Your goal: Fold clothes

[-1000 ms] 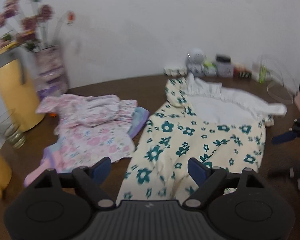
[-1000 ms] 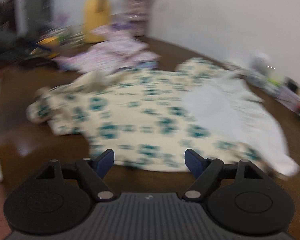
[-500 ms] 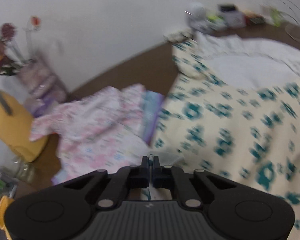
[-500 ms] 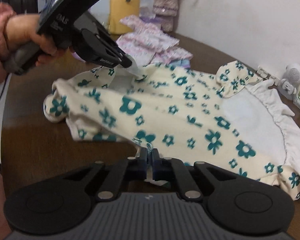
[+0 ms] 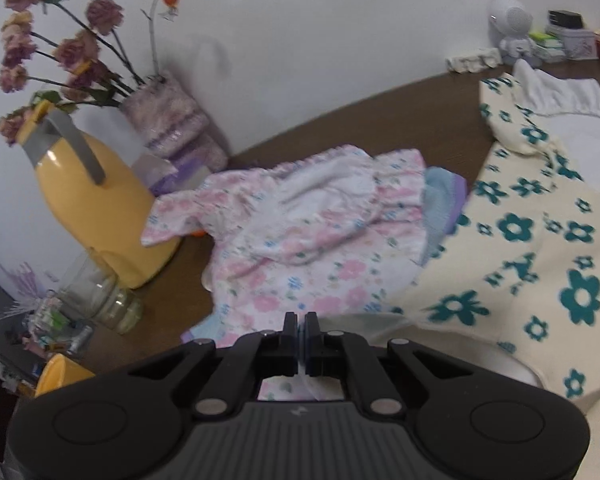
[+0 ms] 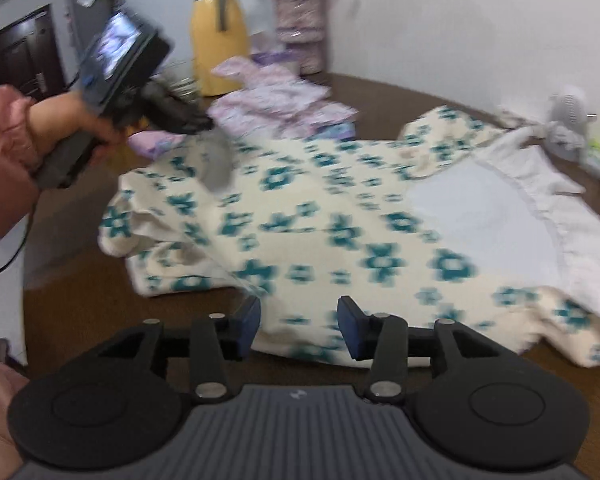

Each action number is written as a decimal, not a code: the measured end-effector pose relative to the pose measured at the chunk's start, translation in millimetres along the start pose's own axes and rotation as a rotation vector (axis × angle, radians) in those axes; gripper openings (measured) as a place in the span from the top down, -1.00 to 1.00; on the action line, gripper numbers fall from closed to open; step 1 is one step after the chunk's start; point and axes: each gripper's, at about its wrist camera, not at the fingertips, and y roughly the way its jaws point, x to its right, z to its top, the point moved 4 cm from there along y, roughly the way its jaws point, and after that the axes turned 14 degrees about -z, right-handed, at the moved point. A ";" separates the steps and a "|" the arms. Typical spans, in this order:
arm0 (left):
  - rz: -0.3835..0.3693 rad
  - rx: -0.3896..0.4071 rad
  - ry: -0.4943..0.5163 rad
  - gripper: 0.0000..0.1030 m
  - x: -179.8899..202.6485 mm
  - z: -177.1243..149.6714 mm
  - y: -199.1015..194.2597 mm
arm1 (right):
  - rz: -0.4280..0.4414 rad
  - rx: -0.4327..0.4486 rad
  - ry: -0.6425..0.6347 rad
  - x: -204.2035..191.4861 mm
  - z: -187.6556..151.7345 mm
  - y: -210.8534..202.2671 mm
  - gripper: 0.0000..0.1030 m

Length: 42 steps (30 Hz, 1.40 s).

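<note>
- We see the cream garment with teal flowers (image 6: 340, 216) spread across the brown surface (image 6: 100, 312), its white ruffled part (image 6: 512, 208) toward the wall side.
- Our left gripper (image 5: 301, 334) has its jaws pressed together; in the left wrist view they sit at the edge of the cream garment (image 5: 540, 264), and cloth shows just behind the tips, but we cannot tell for certain whether fabric is pinched between them.
- From the right wrist view, the left gripper (image 6: 204, 124) is held by a hand (image 6: 68, 120) in a pink sleeve, above the garment's far left edge; blur hides the contact.
- Our right gripper (image 6: 299, 320) is spread apart, its blue pads either side of the garment's near hem, holding nothing.
- A pink floral garment (image 5: 300, 232) lies crumpled just beside the cream one, over a blue and purple piece (image 5: 440, 200).
- A yellow jug (image 5: 96, 208), a vase of dried roses (image 5: 172, 128) and a glass jar (image 5: 100, 300) stand at the surface's left end.
- Small items (image 5: 540, 36) line the wall farther back.
</note>
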 end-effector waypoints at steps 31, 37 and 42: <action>-0.460 0.037 -0.026 0.39 124.0 -87.9 -103.3 | 0.123 0.026 -0.189 -32.7 42.6 8.5 -0.03; -0.427 0.041 0.025 0.84 131.6 -79.7 -92.4 | 0.038 0.003 -0.231 -26.2 42.3 20.0 -0.04; -0.424 0.050 0.054 0.99 132.8 -81.8 -97.2 | -0.134 -0.115 -0.146 51.1 50.1 63.2 -0.04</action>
